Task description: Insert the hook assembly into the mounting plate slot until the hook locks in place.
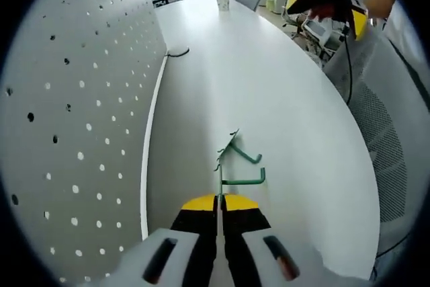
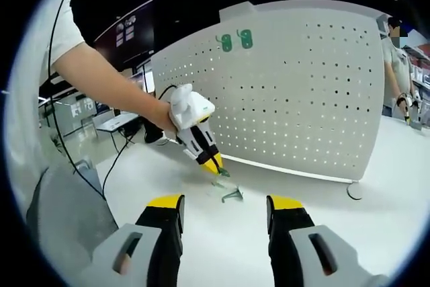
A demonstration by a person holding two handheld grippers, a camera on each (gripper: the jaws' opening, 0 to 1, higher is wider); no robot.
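In the left gripper view, my left tool (image 1: 220, 208) is pinching the green wire hook assembly (image 1: 236, 163) low over the white bench (image 1: 269, 85), beside the white perforated mounting plate (image 1: 74, 99). In the right gripper view, my right tool (image 2: 225, 214) is spread wide, holding nothing, facing the left tool and hook.

White table (image 1: 269, 85) bears upright pegboard (image 2: 295, 92) and green hook (image 1: 238, 166).
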